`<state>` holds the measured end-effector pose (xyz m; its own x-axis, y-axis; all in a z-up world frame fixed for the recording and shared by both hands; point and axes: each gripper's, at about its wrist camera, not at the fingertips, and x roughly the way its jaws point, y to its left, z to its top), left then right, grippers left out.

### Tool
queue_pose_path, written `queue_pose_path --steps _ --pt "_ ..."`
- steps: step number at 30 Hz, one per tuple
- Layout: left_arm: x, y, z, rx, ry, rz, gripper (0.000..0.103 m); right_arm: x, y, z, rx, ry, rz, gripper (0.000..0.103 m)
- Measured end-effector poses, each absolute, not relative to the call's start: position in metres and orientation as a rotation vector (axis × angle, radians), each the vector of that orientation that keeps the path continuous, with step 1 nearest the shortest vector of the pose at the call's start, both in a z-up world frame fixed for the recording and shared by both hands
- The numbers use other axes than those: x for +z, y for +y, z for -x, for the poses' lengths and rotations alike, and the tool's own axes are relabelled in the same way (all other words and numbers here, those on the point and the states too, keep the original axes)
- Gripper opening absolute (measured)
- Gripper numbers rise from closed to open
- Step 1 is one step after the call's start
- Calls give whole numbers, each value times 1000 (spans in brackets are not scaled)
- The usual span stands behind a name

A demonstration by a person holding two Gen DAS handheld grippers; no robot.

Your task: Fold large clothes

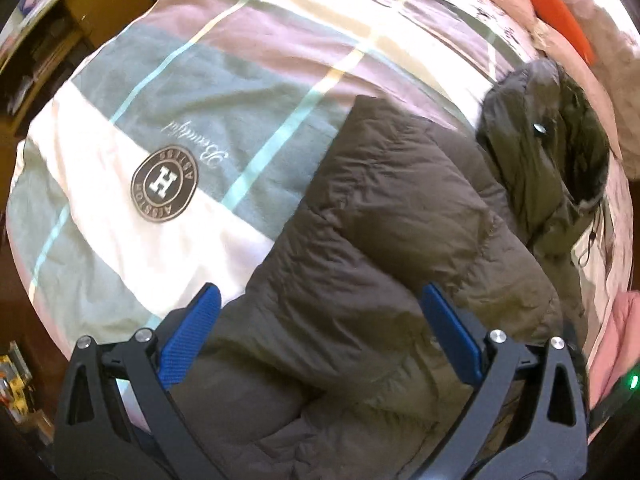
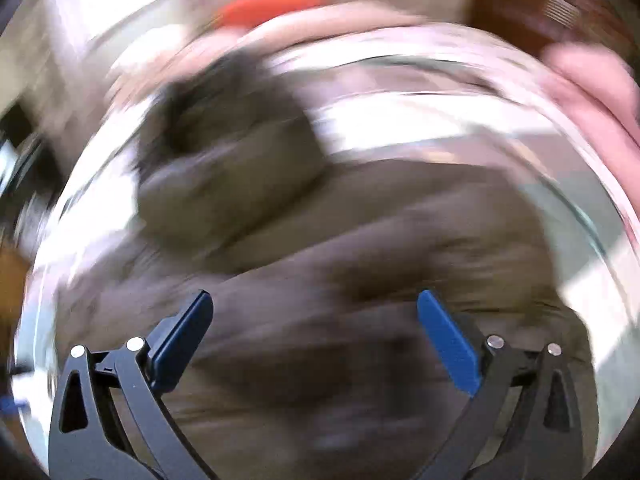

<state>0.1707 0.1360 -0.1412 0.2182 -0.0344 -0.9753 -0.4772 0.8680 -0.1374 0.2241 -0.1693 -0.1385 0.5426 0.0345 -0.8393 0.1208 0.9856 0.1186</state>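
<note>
A brown quilted puffer jacket [image 1: 380, 220] lies on a bed, its dark hood [image 1: 548, 140] toward the far right. My left gripper [image 1: 320, 292] is open and empty, its blue fingers [image 1: 192, 332] spread over the jacket's near part. In the right wrist view everything is motion-blurred. The jacket [image 2: 320, 264] fills the middle there, with the hood [image 2: 216, 120] at upper left. My right gripper [image 2: 314, 300] is open and empty above the jacket.
The bed carries a striped quilt [image 1: 160, 92] in white, grey-green and mauve with a round badge [image 1: 164, 184]. An orange carrot plush [image 1: 556, 12] lies at the far right, pink bedding [image 2: 592, 80] beside it. Wooden shelves [image 1: 44, 40] stand at the left.
</note>
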Motion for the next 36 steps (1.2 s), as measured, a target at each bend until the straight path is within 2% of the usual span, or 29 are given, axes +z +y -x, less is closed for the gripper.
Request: queue_pose_path --steps 4,6,8,12,14,17,19,22,26,29,31,33,36 --pt "-132 120 -169 239 1297 405 101 -203 -101 -241 -76 1147 140 102" --pt "-128 117 -167 235 1275 367 101 -218 -98 -250 -85 1187 128 102" --pt "-123 117 -165 234 1253 334 101 -204 -103 -253 -122 1177 53 102" --pt "-114 122 -161 244 1205 275 101 -149 -77 -238 7 893 4 102" --pt "-110 122 -158 242 1199 280 101 -151 -53 -245 77 949 48 102" --pt "-110 119 -156 220 1197 280 101 -213 -29 -269 112 1224 113 102" --pt "-109 115 -156 205 1195 262 101 -224 -28 -271 112 1208 152 102" --pt "-106 111 -153 187 1181 249 101 -209 -38 -269 144 1197 106 102" --pt "-103 105 -150 169 1165 243 101 -158 -66 -254 185 974 20 102" --pt "-103 96 -151 160 1158 231 101 -177 -64 -268 273 1142 -14 102" --pt "-102 90 -152 148 1154 223 101 -204 -50 -268 242 1264 85 102" --pt "-103 85 -153 142 1152 202 101 -215 -35 -262 247 1222 221 102" --pt "-105 79 -153 131 1153 180 101 -192 -46 -255 231 1144 133 102"
